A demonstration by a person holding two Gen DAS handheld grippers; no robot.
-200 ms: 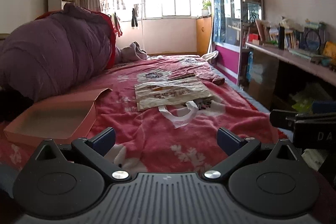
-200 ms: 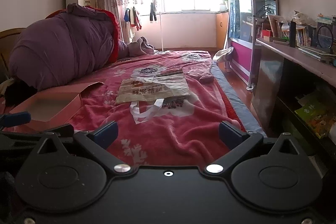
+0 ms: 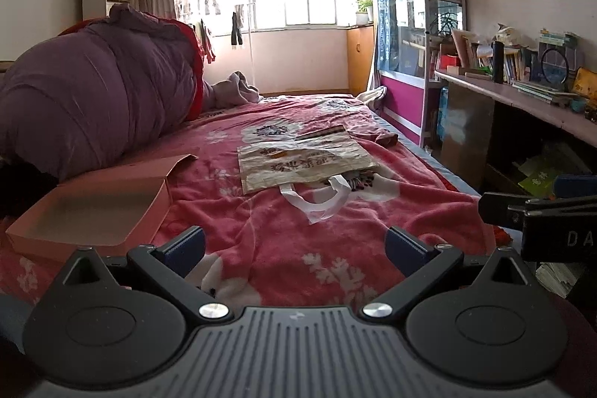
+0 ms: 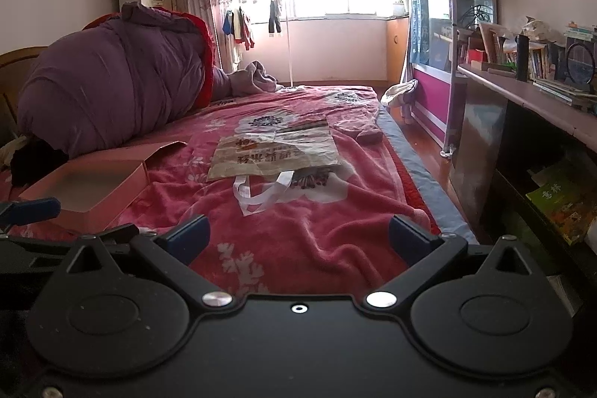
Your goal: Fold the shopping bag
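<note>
Here the shopping bag [image 3: 304, 161] lies flat, handles [image 3: 317, 198] pointing toward the camera.

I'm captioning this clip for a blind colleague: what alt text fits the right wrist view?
A flat beige shopping bag with white handles lies on a red floral blanket on a bed, beyond the open, empty right gripper. A pink open box sits left of the bag, a purple duvet behind it, and the left gripper shows at the left edge.
</note>
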